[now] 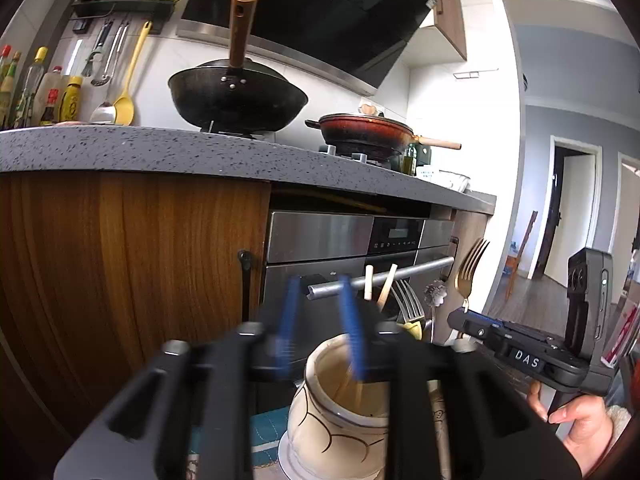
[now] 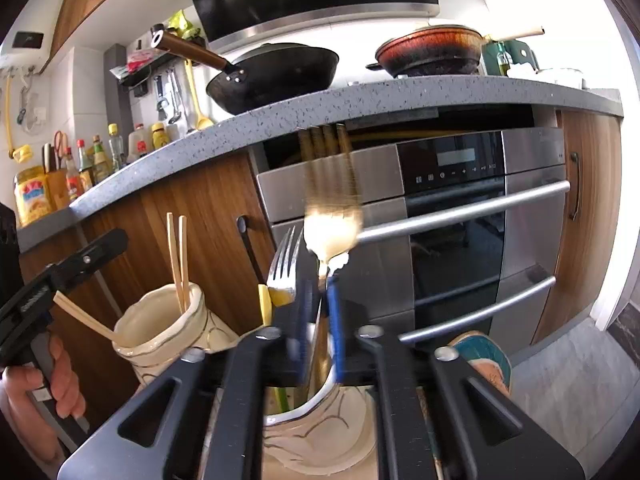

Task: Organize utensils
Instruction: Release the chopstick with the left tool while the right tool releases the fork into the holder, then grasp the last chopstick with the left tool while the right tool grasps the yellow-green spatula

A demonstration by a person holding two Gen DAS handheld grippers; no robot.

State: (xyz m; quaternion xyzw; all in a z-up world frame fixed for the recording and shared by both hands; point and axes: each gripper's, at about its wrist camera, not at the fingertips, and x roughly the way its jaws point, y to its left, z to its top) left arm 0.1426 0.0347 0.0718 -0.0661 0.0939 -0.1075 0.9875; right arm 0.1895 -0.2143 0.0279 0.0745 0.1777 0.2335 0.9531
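The right gripper [image 2: 318,312] stands partly open over the nearer cream holder [image 2: 320,420]. The gold fork [image 2: 332,216] (blurred) is between its pads; whether they still press it, I cannot tell. At ten o'clock, the left gripper [image 1: 320,320], jaws apart and holding nothing, hangs above the other holder [image 1: 340,400], where chopsticks [image 2: 180,256] stand. The step seems to be dropping utensils in; next, both hands should lift clear.

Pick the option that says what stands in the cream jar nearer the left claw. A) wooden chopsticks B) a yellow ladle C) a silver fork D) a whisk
A: in the right wrist view, wooden chopsticks stand in the cream jar, beside the left claw.
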